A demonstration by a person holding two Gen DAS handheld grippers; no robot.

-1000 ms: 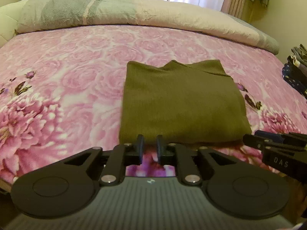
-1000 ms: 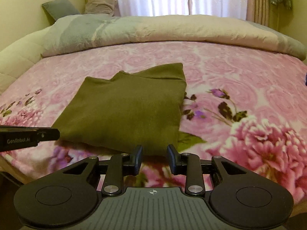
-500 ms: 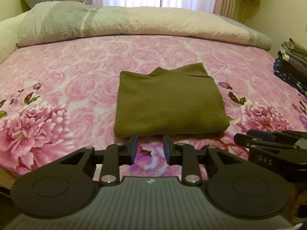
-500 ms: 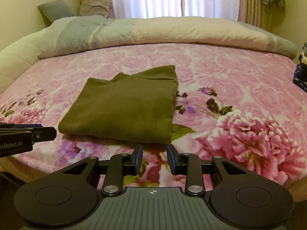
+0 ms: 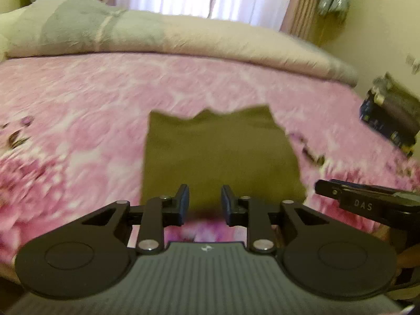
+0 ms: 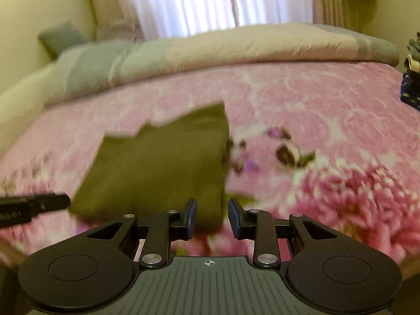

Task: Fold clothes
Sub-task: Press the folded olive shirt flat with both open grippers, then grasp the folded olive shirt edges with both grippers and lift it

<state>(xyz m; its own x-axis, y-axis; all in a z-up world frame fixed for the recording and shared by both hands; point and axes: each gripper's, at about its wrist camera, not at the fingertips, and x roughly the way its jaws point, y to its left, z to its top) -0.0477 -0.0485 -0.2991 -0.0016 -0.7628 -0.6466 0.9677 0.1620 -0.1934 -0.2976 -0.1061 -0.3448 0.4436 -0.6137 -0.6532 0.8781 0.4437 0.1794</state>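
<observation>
An olive green garment [image 5: 220, 155] lies folded into a flat rectangle on the pink floral bedspread [image 5: 78, 110]. My left gripper [image 5: 204, 202] is open and empty, just short of the garment's near edge. My right gripper [image 6: 212, 216] is open and empty at the garment's [image 6: 162, 162] near right corner. The right gripper shows at the right of the left wrist view [image 5: 367, 202], and the left gripper at the left of the right wrist view [image 6: 31, 204]. Both views are blurred by motion.
A rolled duvet [image 5: 157, 31] lies along the far side of the bed. A stack of folded dark clothes [image 5: 391, 113] sits at the bed's right edge, also in the right wrist view [image 6: 410, 81]. Curtains [image 6: 210, 0] hang behind.
Both grippers drew back from the folded garment, then moved toward it again. The left jaws opened wider. The garment has not moved.
</observation>
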